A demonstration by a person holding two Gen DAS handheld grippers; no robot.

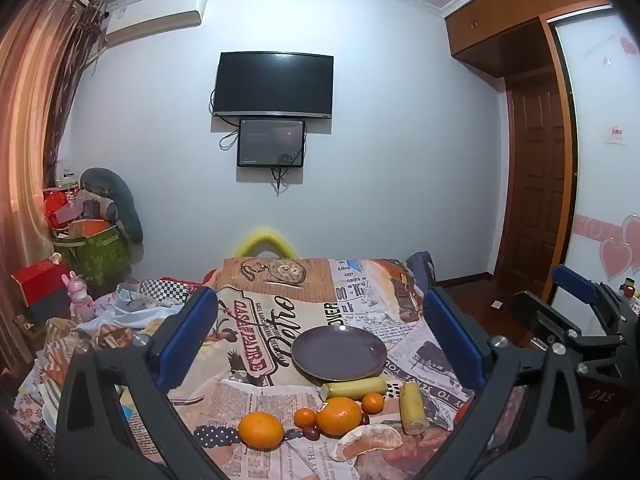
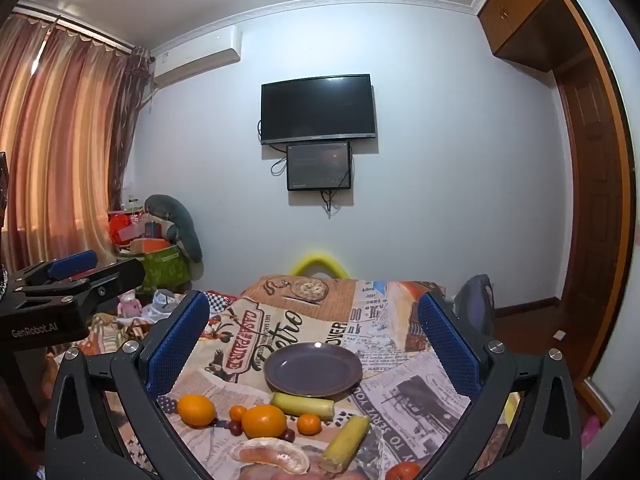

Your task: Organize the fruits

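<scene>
A dark purple plate (image 1: pixel 339 354) (image 2: pixel 313 369) sits on a table with a newspaper-print cloth (image 1: pixel 256 320) (image 2: pixel 400 384). In front of it lie two large oranges (image 1: pixel 261 430) (image 2: pixel 264 421), small tangerines (image 1: pixel 373 402) (image 2: pixel 309 424), two yellow corn pieces (image 1: pixel 354 387) (image 2: pixel 346 438), a peeled citrus half (image 1: pixel 367 441) (image 2: pixel 272 455) and small dark red fruits (image 1: pixel 311 433) (image 2: pixel 235 427). My left gripper (image 1: pixel 320 328) is open and empty, held above the fruits. My right gripper (image 2: pixel 314 330) is open and empty, also above them.
A red fruit (image 2: pixel 404 471) lies at the near right edge. The right gripper shows at the right of the left wrist view (image 1: pixel 576 320); the left gripper shows at the left of the right wrist view (image 2: pixel 60 296). Clutter and boxes (image 1: pixel 88 248) stand at the left, a chair (image 2: pixel 476 304) behind.
</scene>
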